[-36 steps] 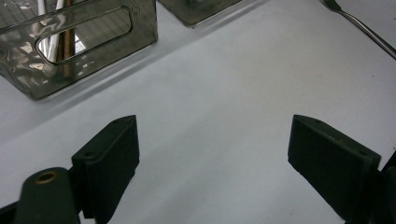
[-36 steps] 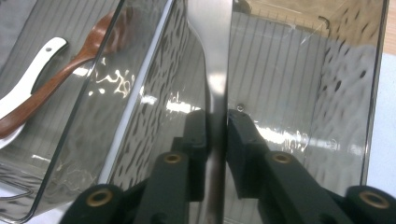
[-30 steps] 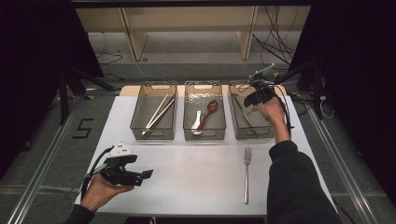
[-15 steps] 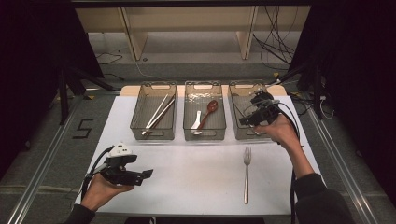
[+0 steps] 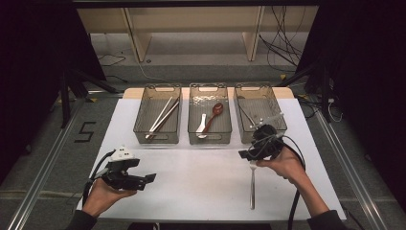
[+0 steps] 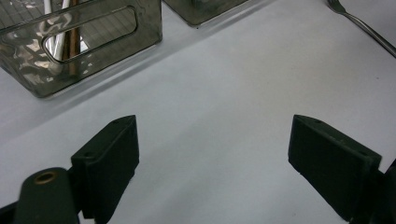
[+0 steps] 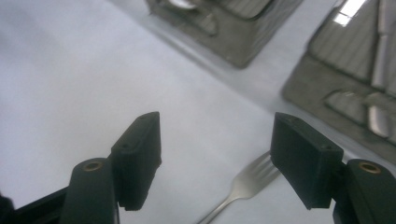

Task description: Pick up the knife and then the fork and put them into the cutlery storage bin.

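Note:
A metal fork (image 5: 252,184) lies on the white table at the right, tines pointing away from me. My right gripper (image 5: 247,154) hovers just over the tines. In the right gripper view the fork (image 7: 247,179) lies on the table below the right gripper (image 7: 217,123). Its jaws have just been opening and stand wide apart, with nothing pressed between them. My left gripper (image 5: 146,179) is held low at the near left. In the left gripper view the left gripper (image 6: 215,123) is open over bare table, with the fork (image 6: 359,21) far off.
Three smoky clear bins stand in a row at the back. The left bin (image 5: 157,139) holds chopsticks (image 5: 163,117). The middle bin (image 5: 209,140) holds a brown spoon (image 5: 214,114) and a white spoon (image 5: 202,127). The right bin (image 5: 253,86) holds metal cutlery (image 5: 249,117).
My right hand has come from over the right bin toward the near side and down to the fork's tines. The left hand has stayed where it was.

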Action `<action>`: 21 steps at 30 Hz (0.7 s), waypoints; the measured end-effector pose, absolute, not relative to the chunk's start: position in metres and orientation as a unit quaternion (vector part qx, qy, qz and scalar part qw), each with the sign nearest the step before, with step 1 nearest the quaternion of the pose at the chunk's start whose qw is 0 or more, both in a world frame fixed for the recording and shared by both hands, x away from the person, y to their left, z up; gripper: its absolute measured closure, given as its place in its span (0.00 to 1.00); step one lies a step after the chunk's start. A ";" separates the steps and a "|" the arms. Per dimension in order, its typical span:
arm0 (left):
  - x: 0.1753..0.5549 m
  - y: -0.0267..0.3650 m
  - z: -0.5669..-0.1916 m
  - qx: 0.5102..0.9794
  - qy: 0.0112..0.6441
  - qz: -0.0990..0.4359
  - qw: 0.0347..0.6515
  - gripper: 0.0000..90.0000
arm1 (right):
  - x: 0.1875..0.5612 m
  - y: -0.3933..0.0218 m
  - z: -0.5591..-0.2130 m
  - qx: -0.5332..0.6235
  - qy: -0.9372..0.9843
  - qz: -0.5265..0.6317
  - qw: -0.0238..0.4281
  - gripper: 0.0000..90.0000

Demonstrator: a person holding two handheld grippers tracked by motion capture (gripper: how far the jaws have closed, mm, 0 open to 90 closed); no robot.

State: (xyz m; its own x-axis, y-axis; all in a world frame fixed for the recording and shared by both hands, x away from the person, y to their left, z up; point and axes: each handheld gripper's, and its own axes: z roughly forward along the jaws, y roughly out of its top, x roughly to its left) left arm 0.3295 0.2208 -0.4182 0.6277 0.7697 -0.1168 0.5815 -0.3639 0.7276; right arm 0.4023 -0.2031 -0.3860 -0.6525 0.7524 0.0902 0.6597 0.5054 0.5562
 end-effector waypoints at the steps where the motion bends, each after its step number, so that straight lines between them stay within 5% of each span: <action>1: 0.329 0.221 -0.418 0.817 0.413 0.123 0.384 0.18 | 0.399 -0.201 -0.388 0.401 0.869 0.280 0.078 0.38; 9: 0.329 0.222 -0.418 0.819 0.411 0.125 0.381 0.18 | 0.378 -0.191 -0.408 0.379 0.885 0.264 0.054 0.48; 21: 0.328 0.222 -0.418 0.817 0.411 0.124 0.385 0.18 | 0.358 -0.191 -0.431 0.356 0.905 0.230 0.037 0.81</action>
